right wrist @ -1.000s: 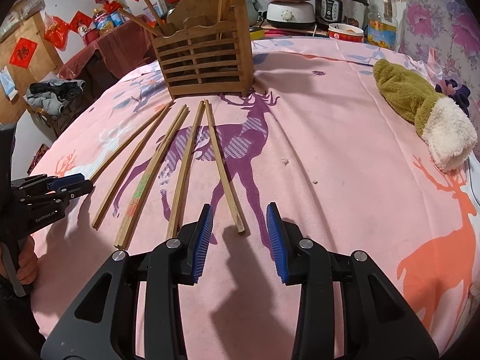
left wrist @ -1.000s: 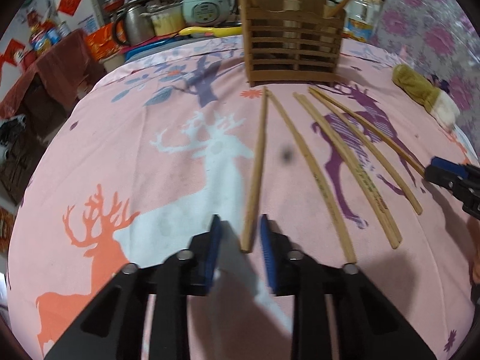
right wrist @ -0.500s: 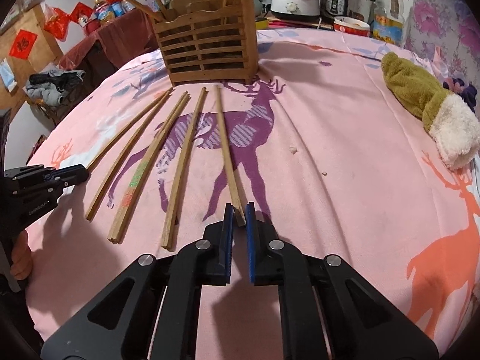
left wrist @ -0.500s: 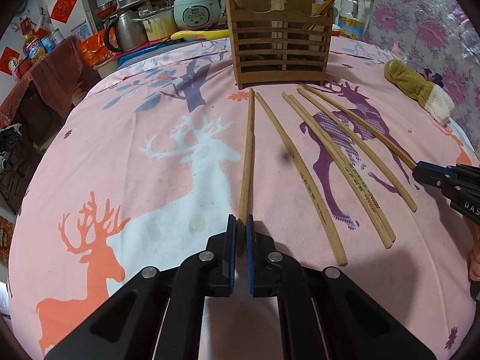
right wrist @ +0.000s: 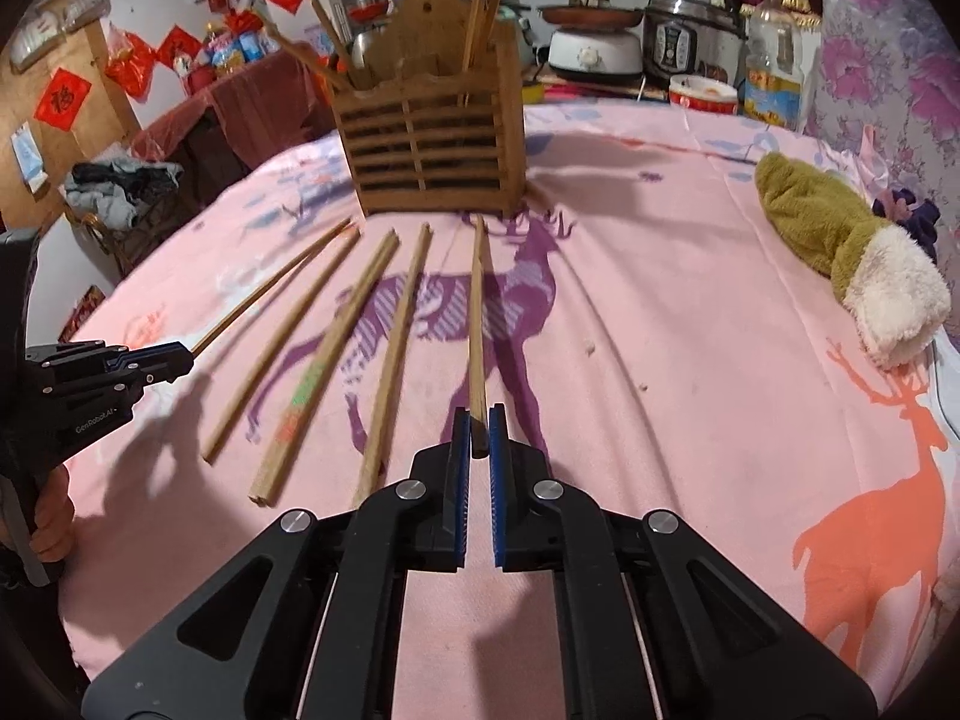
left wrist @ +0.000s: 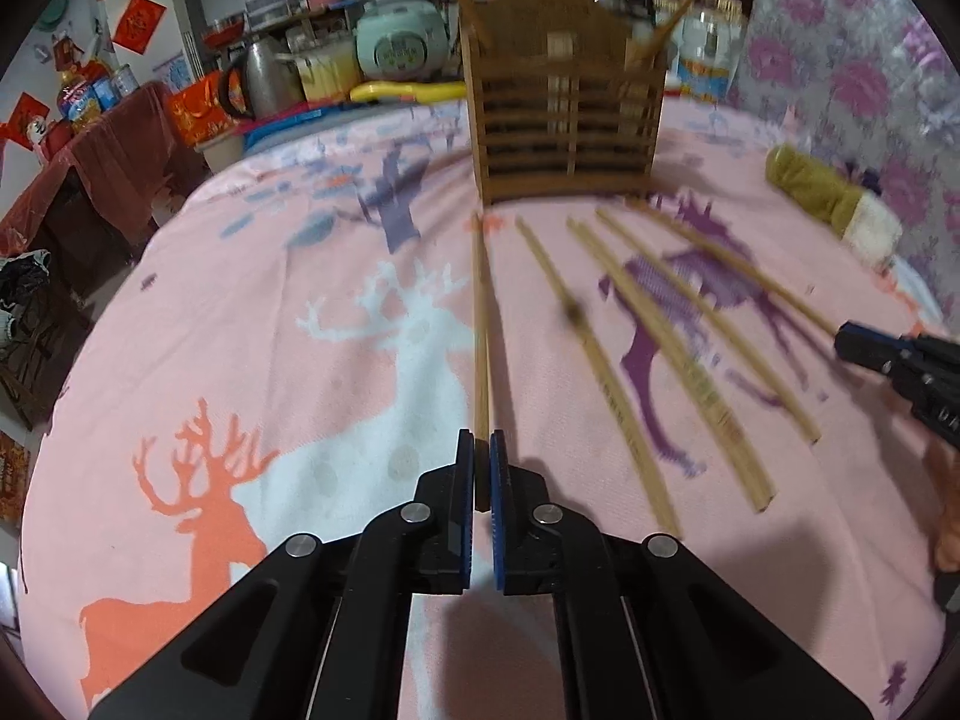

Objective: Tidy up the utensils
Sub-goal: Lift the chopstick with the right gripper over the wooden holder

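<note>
Fingers of both grippers pinch chopstick ends: left gripper [left wrist: 481,468] on leftmost chopstick [left wrist: 480,324], right gripper [right wrist: 479,438] on rightmost chopstick [right wrist: 477,324] (rest between), lift level, tip into holder [right wrist: 429,144] ahead.

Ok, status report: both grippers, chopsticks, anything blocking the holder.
Left gripper shut on leftmost chopstick. Right gripper shut on rightmost chopstick. Other chopsticks flat on cloth. Path to wooden holder clear.
</note>
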`<state>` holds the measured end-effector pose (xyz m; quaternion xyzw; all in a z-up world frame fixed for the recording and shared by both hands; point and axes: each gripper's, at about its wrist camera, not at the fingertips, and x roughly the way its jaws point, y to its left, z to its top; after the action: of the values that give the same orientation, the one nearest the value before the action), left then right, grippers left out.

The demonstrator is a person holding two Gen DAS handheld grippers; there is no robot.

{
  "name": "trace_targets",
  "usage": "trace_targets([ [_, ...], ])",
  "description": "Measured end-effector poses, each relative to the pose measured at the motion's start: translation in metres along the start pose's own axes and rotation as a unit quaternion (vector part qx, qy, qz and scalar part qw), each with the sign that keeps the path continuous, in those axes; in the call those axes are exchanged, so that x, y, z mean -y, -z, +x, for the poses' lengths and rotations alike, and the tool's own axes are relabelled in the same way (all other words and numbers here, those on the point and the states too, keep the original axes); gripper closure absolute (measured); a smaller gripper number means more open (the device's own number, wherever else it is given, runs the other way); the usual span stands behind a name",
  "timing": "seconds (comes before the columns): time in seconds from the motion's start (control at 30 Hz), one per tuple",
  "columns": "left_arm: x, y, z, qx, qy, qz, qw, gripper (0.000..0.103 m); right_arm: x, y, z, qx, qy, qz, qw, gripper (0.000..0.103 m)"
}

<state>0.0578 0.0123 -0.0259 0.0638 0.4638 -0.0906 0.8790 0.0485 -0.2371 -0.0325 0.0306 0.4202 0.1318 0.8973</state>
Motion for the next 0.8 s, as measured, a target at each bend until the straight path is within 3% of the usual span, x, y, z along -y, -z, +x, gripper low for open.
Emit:
trace_targets([
  [0.07,-0.003,-0.005,-0.01,0.013,0.011,-0.011,0.9998,0.098,-0.002,-0.002,-0.006,0.014,0.001,-0.001,1.0,0.096],
  [0.33,-0.004,-0.04,-0.058,0.065,-0.004,-0.01,0.9978,0.098,-0.002,-0.025,-0.046,0.088,-0.024,0.01,0.996,0.097],
  [0.8,0.022,-0.121,-0.106,0.117,0.004,0.01,0.993,0.098,-0.018,-0.082,-0.086,0.142,-0.024,-0.016,0.989,0.097],
])
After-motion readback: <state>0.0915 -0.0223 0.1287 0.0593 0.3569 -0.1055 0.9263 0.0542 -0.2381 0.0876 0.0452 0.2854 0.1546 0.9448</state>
